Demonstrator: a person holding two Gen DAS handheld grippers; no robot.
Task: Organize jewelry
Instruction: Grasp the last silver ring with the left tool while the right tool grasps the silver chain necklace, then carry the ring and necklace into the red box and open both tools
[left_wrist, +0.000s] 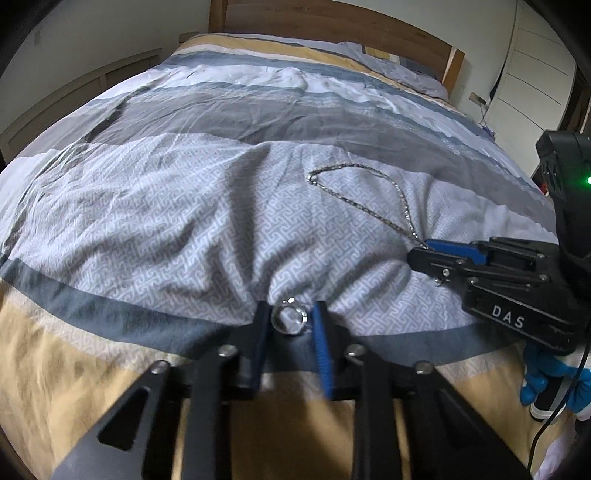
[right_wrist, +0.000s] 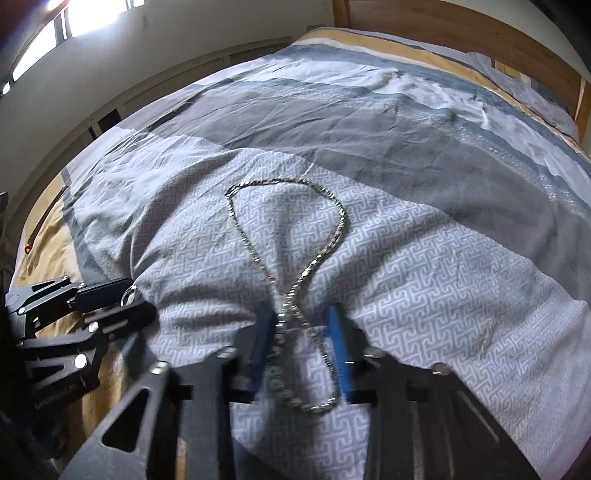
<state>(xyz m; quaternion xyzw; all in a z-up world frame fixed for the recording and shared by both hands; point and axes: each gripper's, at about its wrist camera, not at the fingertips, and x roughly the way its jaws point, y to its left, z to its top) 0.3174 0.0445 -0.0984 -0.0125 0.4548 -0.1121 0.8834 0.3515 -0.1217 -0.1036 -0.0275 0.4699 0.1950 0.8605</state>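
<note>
A silver ring (left_wrist: 289, 317) lies on the bed cover between the fingers of my left gripper (left_wrist: 290, 319), which stands open around it with gaps on both sides. The ring also shows in the right wrist view (right_wrist: 129, 293) at the left gripper's tips. A silver chain necklace (right_wrist: 284, 236) lies looped on the patterned cover; its crossed lower part runs between the fingers of my right gripper (right_wrist: 301, 325), which is open around it. In the left wrist view the necklace (left_wrist: 369, 199) ends at the right gripper (left_wrist: 428, 251).
The bed cover (left_wrist: 184, 221) is wrinkled, with grey, white and tan bands. A wooden headboard (left_wrist: 332, 26) stands at the far end with pillows (left_wrist: 399, 70) before it. A white wardrobe (left_wrist: 535, 74) is at the right. A blue-gloved hand (left_wrist: 539, 380) holds the right gripper.
</note>
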